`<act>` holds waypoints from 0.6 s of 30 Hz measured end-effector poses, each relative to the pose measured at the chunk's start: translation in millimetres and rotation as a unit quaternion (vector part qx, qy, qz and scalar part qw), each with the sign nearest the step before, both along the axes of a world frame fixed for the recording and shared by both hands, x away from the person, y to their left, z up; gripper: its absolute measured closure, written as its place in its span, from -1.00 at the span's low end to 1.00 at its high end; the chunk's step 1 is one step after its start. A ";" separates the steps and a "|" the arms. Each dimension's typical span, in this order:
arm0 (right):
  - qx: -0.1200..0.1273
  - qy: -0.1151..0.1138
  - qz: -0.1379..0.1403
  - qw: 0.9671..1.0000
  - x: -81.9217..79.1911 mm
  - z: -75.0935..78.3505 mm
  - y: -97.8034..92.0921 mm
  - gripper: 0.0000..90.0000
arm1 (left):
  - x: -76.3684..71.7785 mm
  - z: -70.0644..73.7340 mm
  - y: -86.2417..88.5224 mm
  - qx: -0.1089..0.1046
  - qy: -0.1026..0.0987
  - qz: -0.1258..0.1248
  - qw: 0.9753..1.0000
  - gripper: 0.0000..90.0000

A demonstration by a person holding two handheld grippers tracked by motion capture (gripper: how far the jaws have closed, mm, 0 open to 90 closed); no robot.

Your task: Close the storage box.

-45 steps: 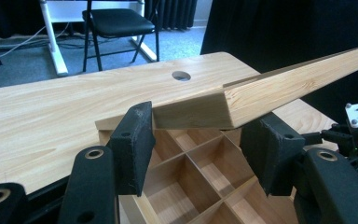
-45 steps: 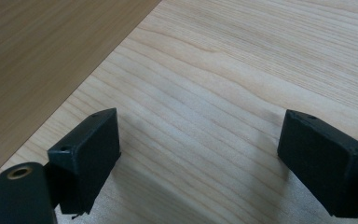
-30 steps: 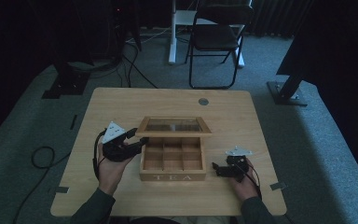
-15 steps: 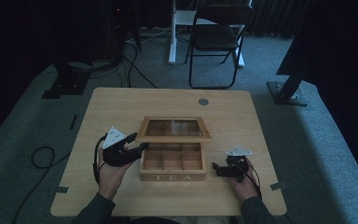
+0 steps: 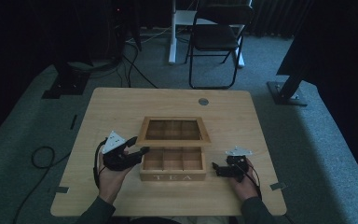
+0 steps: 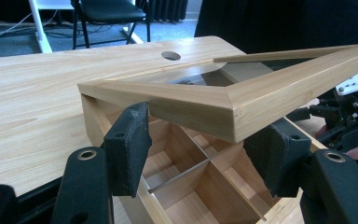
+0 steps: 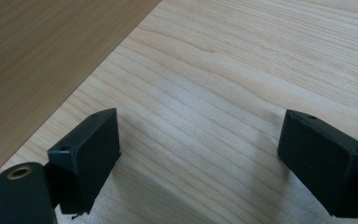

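Note:
A wooden tea box [image 5: 172, 176] marked TEA stands at mid-table, its glass-paned lid [image 5: 173, 130] raised and tilted back over the empty compartments. My left gripper [image 5: 139, 145] is open at the box's left end. In the left gripper view the lid's front corner [image 6: 233, 112] hangs between and just above the open gripper [image 6: 203, 140], with the compartments [image 6: 200, 182] below; I cannot tell if a pad touches the lid. My right gripper [image 5: 216, 169] lies open on the table to the right of the box. In the right gripper view this gripper [image 7: 200, 149] is over bare wood, the box's side wall [image 7: 42, 56] at upper left.
The table [image 5: 121, 107] has a round cable hole [image 5: 203, 101] near its far edge. A folding chair [image 5: 216, 42] and stand bases [image 5: 286, 91] sit on the floor beyond. The other gripper [image 6: 349, 116] shows past the box in the left gripper view.
My left gripper has shifted slightly toward the near edge, staying at the box's left end. The right gripper and the box have not visibly moved.

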State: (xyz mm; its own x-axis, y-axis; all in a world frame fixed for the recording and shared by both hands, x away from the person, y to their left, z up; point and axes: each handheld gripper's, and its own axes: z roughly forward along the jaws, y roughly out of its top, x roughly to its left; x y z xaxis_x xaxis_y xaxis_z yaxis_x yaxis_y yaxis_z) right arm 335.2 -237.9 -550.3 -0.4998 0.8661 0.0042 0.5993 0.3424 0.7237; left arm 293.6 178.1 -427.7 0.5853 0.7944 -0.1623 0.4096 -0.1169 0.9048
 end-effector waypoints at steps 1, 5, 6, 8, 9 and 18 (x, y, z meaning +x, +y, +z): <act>0.000 0.000 0.000 1.000 0.0 0.0 0.0 -0.72 | -0.4 -0.2 0.1 -0.001 0.000 -0.001 1.000 -0.09; 0.000 0.000 0.000 1.000 0.0 0.0 0.0 -0.72 | -1.8 -1.7 0.2 0.001 0.002 -0.002 1.000 -0.09; 0.000 0.000 0.000 1.000 0.0 0.0 0.1 -0.72 | -2.1 -2.3 0.3 0.002 0.002 -0.003 1.000 -0.10; 0.000 0.000 -0.001 1.000 0.0 0.0 0.1 -0.72 | -2.8 -3.4 0.5 0.004 0.004 -0.003 1.000 -0.10; 0.000 0.000 0.000 1.000 0.0 0.0 0.0 -0.72 | -3.4 -4.0 0.0 0.004 0.003 -0.002 1.000 -0.10; 0.001 0.000 -0.001 1.000 0.0 0.0 0.1 -0.72 | -8.5 -10.4 -0.1 0.006 0.004 -0.003 1.000 -0.10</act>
State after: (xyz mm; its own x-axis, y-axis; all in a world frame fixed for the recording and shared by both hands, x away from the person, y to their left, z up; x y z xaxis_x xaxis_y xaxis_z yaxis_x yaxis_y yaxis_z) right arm 335.2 -237.9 -550.3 -0.4987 0.8668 0.0051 0.5998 0.3408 0.7240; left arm 285.1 178.0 -438.1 0.5892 0.7926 -0.1570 0.4162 -0.1311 0.8998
